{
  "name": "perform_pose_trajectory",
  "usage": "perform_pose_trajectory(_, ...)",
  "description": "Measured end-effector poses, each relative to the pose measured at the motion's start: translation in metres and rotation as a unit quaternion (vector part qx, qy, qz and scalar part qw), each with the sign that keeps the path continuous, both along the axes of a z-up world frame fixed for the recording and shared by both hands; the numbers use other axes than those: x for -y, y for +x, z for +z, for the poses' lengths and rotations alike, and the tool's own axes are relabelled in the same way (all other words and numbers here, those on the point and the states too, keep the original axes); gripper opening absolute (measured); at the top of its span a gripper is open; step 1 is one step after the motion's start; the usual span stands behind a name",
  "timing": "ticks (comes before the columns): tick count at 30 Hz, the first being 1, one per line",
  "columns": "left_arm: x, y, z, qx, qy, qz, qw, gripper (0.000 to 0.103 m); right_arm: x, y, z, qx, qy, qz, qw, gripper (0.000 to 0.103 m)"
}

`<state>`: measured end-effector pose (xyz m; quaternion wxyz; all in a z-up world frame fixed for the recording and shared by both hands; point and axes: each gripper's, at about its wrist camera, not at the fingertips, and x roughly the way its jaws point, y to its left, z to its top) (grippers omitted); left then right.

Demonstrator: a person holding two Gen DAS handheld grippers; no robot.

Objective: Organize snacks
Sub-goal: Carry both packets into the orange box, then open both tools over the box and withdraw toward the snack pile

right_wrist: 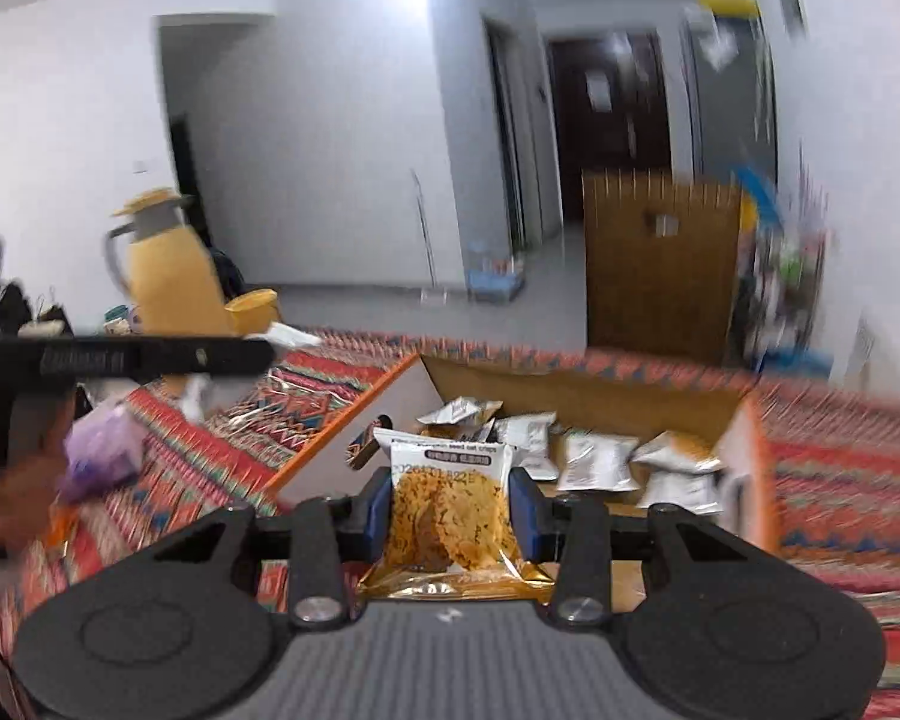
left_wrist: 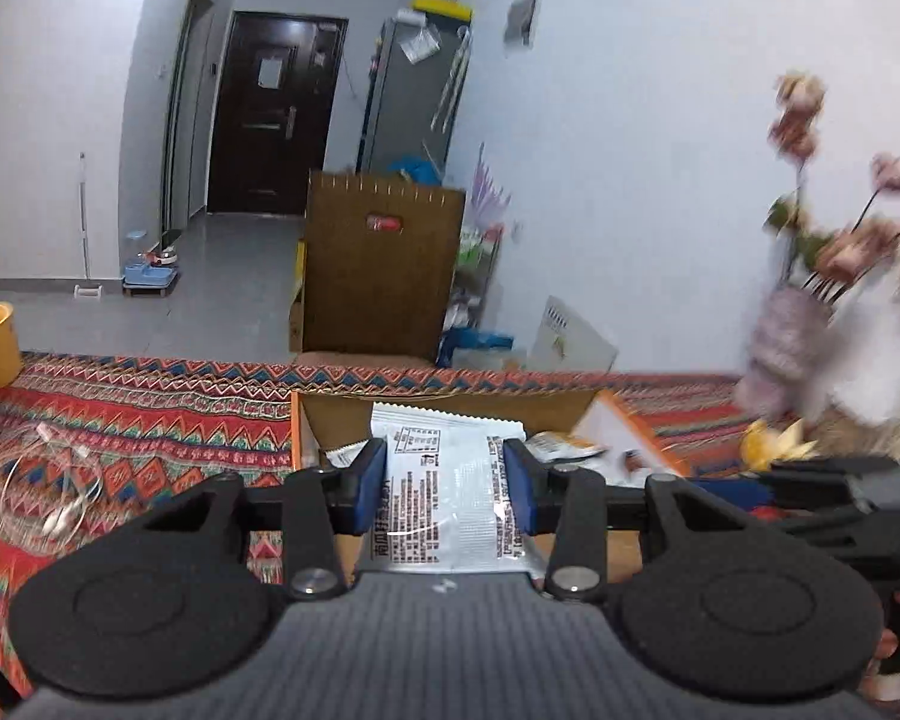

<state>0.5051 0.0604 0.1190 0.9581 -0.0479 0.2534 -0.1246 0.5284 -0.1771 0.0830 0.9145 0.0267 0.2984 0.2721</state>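
Off-task: red zigzag-patterned woven tablecloth (left_wrist: 150, 414), yellow plastic jug with grey handle (right_wrist: 168, 276), blurred pink artificial flowers in a vase (left_wrist: 810, 276), dark brown door (left_wrist: 270, 114), upright brown wooden board (left_wrist: 378, 276).

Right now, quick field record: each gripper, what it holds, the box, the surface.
left gripper: shut on silver snack packet, printed back facing camera
right gripper: shut on clear-front snack packet, golden crisps visible
cardboard box: open, flaps up, several silver packets inside
surface: patterned red tablecloth
nearby: yellow thermos, flower vase, blurred
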Motion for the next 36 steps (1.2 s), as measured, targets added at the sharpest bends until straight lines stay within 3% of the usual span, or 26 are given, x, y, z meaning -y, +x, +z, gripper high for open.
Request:
perform_pose_trajectory(3, 0.008, 0.049, -0.030, -0.044, 0.012, 0.015, 0.9989, 0.042, -0.023, 0.067, -0.030, -0.084, 0.016, -0.021, 0.996, 0.039)
perform_pose_trajectory(5, 0.008, 0.072, -0.049, -0.063, 0.017, 0.037, 0.9972, 0.042, -0.040, 0.098, -0.051, -0.112, 0.000, -0.036, 0.993, 0.039)
perform_pose_trajectory(8, 0.001, 0.091, -0.066, -0.080, 0.003, 0.050, 0.9956, 0.042, -0.059, 0.118, -0.066, -0.123, -0.017, -0.043, 0.991, 0.046)
perform_pose_trajectory(10, 0.000, 0.095, -0.069, -0.070, 0.005, 0.050, 0.9963, 0.049, -0.069, 0.124, -0.073, -0.127, -0.022, -0.050, 0.990, 0.048)
perform_pose_trajectory(12, -0.002, 0.096, -0.071, -0.068, 0.001, 0.040, 0.9969, 0.057, -0.076, 0.125, -0.080, -0.137, -0.020, -0.037, 0.990, 0.062)
perform_pose_trajectory(17, -0.009, 0.091, -0.064, -0.068, -0.002, 0.036, 0.9970, 0.060, -0.078, 0.114, -0.079, -0.131, -0.007, -0.027, 0.991, 0.063)
perform_pose_trajectory(25, -0.012, 0.049, -0.019, -0.054, 0.010, 0.035, 0.9979, 0.060, -0.045, 0.075, -0.017, -0.080, -0.025, -0.036, 0.996, 0.065)
perform_pose_trajectory(32, -0.012, -0.026, 0.048, -0.001, 0.028, 0.025, 0.9993, 0.071, 0.016, 0.006, 0.065, -0.013, -0.016, -0.064, 0.998, 0.085)
perform_pose_trajectory(36, -0.009, -0.078, 0.085, 0.033, 0.039, 0.023, 0.9984, 0.077, 0.049, -0.044, 0.104, 0.025, -0.029, -0.073, 0.997, 0.091)
